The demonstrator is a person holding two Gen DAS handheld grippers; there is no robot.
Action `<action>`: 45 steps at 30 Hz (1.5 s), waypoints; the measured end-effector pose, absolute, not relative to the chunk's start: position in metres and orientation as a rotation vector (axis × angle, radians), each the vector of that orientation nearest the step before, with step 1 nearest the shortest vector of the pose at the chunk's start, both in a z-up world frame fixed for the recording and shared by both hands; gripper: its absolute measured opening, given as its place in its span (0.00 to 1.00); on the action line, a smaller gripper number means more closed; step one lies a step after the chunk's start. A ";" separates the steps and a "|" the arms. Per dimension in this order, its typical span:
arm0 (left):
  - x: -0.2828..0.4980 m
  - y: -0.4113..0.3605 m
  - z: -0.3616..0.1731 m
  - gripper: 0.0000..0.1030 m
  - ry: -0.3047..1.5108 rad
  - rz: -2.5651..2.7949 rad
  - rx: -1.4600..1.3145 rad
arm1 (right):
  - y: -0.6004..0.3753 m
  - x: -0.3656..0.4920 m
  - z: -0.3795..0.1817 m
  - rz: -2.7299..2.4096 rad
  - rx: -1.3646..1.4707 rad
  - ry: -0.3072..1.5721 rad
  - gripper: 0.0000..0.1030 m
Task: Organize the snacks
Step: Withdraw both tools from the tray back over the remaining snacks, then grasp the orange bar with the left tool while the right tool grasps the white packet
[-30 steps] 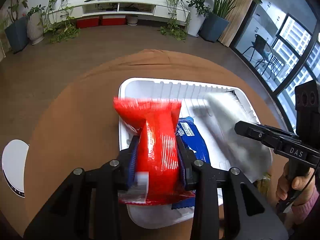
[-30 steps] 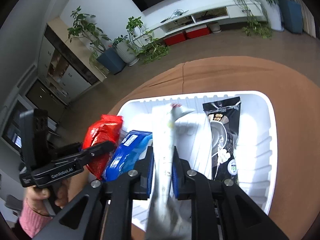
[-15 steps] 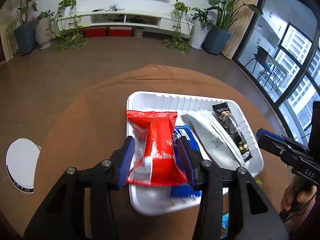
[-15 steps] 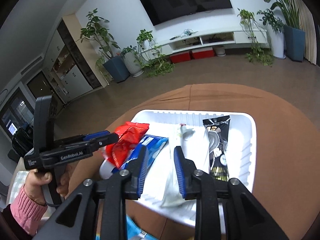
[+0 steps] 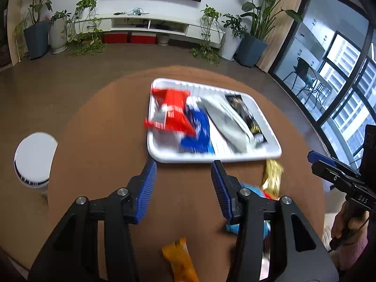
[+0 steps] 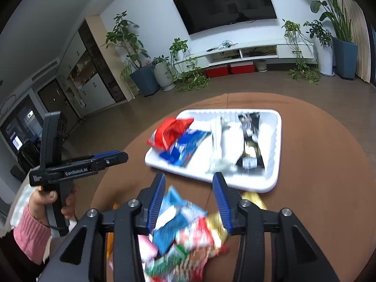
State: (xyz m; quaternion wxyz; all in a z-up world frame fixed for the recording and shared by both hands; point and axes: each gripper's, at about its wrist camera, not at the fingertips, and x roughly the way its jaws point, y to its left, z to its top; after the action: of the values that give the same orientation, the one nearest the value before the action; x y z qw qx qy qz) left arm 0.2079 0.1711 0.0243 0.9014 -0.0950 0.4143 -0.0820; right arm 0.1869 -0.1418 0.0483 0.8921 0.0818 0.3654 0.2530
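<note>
Both grippers have released their packets and drawn back from the white tray (image 5: 270, 155): the left gripper (image 5: 183, 176) and right gripper (image 6: 188, 185) have just been opening, and each now stands spread with nothing between its pads. Inside the tray lie, left to right, the red packet (image 5: 174, 110), blue packet (image 5: 197, 131), white pouch (image 5: 230, 122) and black packet (image 5: 244, 115). Loose snacks (image 6: 185, 232) remain on the brown table (image 5: 98, 141) just nearer than the tray.
</note>
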 end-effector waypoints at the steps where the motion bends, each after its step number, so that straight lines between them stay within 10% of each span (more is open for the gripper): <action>1: 0.197 0.169 0.023 0.45 0.863 -0.169 -0.186 | -0.143 0.177 0.046 0.527 0.171 0.763 0.45; 45: 0.109 0.128 -0.057 0.51 1.078 -0.147 -0.034 | -0.052 0.040 -0.043 0.584 -0.312 0.917 0.45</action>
State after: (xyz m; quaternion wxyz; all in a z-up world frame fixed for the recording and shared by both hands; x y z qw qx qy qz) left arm 0.1090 0.1277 -0.0570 0.8556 -0.0159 0.5126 -0.0701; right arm 0.0399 -0.0517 -0.0428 0.8442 -0.1480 0.4346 0.2766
